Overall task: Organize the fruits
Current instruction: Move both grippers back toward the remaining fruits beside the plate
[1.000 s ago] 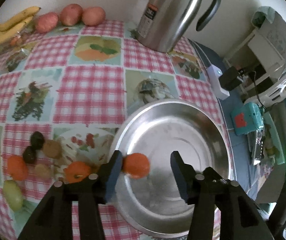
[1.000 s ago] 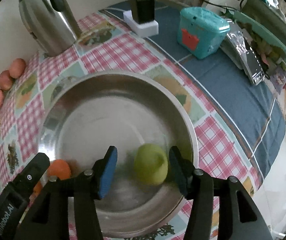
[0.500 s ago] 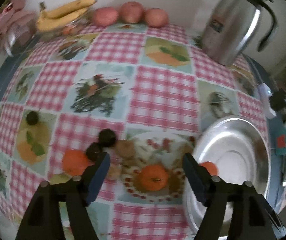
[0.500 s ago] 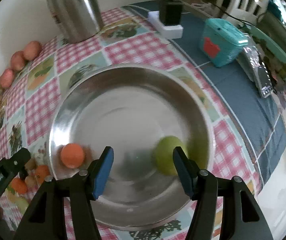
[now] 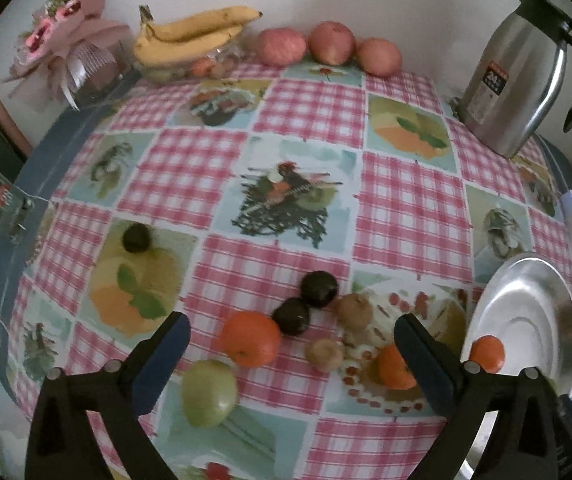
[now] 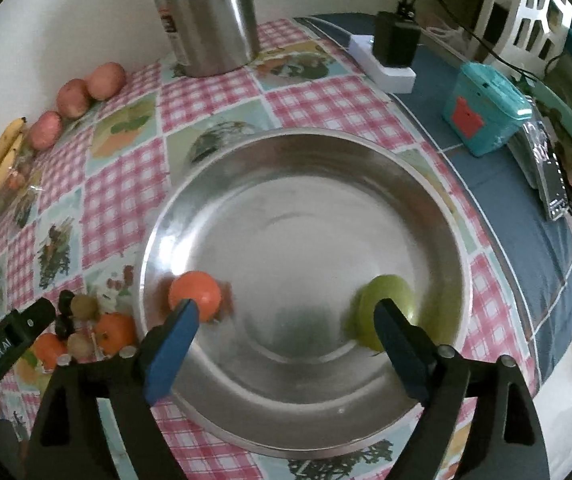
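Left tongs, opening, marked "GenRobot.AI"

Left wrist cam looked steeply down over the checked tablecloth, loose fruit close below. Right wrist cam sat close above the steel bowl. We saw both share the bowl, its orange, kettle and apples.

Both the left gripper and the right gripper have black plastic arms, blue pads and silver screws.
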The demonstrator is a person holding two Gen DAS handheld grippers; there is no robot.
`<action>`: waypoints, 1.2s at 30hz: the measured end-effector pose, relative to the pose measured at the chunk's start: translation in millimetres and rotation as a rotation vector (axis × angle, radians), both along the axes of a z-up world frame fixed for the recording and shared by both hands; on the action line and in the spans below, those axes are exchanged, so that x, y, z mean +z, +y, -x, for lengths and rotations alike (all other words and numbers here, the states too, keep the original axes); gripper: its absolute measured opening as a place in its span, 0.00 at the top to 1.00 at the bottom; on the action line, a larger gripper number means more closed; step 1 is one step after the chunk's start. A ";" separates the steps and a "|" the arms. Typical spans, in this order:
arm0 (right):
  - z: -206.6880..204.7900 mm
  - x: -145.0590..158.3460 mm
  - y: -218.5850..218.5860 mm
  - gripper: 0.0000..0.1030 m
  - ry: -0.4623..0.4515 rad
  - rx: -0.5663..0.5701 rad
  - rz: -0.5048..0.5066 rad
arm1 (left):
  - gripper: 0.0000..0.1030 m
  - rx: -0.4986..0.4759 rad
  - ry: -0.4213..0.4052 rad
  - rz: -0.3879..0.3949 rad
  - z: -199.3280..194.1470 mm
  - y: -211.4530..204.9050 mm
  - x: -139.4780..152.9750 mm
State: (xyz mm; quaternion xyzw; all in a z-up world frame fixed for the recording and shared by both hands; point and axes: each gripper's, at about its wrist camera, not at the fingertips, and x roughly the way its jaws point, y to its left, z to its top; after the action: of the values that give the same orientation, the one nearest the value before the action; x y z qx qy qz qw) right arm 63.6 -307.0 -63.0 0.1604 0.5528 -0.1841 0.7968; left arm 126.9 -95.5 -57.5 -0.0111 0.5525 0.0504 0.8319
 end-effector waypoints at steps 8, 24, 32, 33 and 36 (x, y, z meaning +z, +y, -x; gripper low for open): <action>-1.6 8.3 6.7 0.13 -0.066 0.011 -0.021 | 0.00 -0.015 -0.097 -0.043 8.9 16.5 16.4; -7.4 3.1 32.0 0.13 -0.054 0.074 -0.052 | 0.00 -0.013 -0.139 -0.037 17.0 59.3 37.7; -11.6 7.4 49.8 0.13 -0.062 0.122 -0.069 | 0.00 0.056 -0.130 0.056 15.3 85.9 40.7; -12.5 8.1 53.3 0.13 -0.062 0.133 -0.073 | 0.00 0.062 -0.127 0.065 15.1 88.4 40.5; -15.6 9.0 63.0 0.13 -0.066 0.159 -0.110 | 0.00 0.069 -0.108 0.100 13.6 94.5 38.0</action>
State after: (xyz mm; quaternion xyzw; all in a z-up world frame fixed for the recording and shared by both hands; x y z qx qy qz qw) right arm 79.2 -243.9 -54.0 0.1653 0.5465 -0.0843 0.8166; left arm 113.3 -1.0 -19.5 -0.0746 0.5080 0.0506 0.8567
